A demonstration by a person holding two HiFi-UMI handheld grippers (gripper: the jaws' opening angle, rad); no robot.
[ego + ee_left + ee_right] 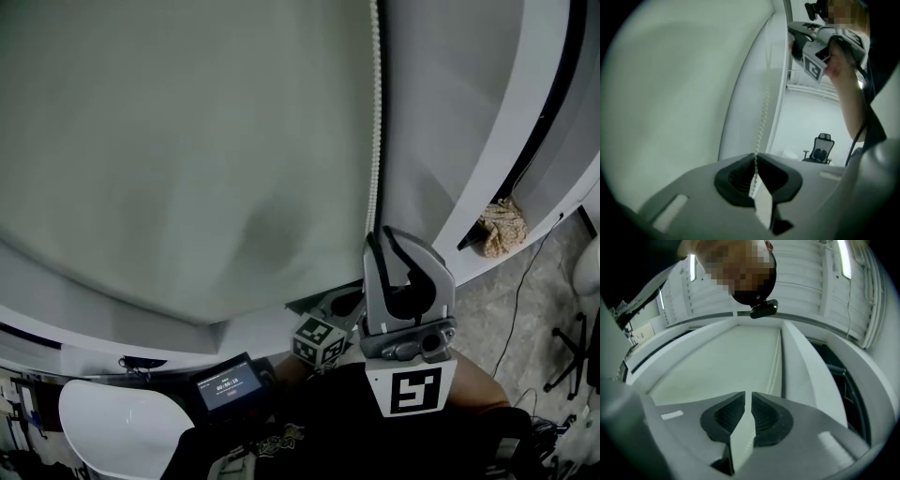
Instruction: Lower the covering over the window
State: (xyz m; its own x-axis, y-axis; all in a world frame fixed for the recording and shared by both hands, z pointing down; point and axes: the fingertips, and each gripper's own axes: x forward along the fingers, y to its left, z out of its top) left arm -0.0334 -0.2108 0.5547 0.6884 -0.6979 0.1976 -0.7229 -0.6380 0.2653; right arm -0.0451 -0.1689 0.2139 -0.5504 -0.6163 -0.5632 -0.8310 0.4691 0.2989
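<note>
Upward the bead chain fades from view, pinched below by the left hand-held gripper.

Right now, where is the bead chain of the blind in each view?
Head view: the bead chain hangs right of centre, along the blind.
Left gripper view: centre, pinched between the jaws.
Right gripper view: probably the faint pale line right of centre.
Shared landmark: the blind.

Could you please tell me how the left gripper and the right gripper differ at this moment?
The left gripper has its fingers clamped on the bead chain; the right gripper has its fingers nearly together on nothing. The right gripper is held higher than the left gripper. Both face the blind.
</note>
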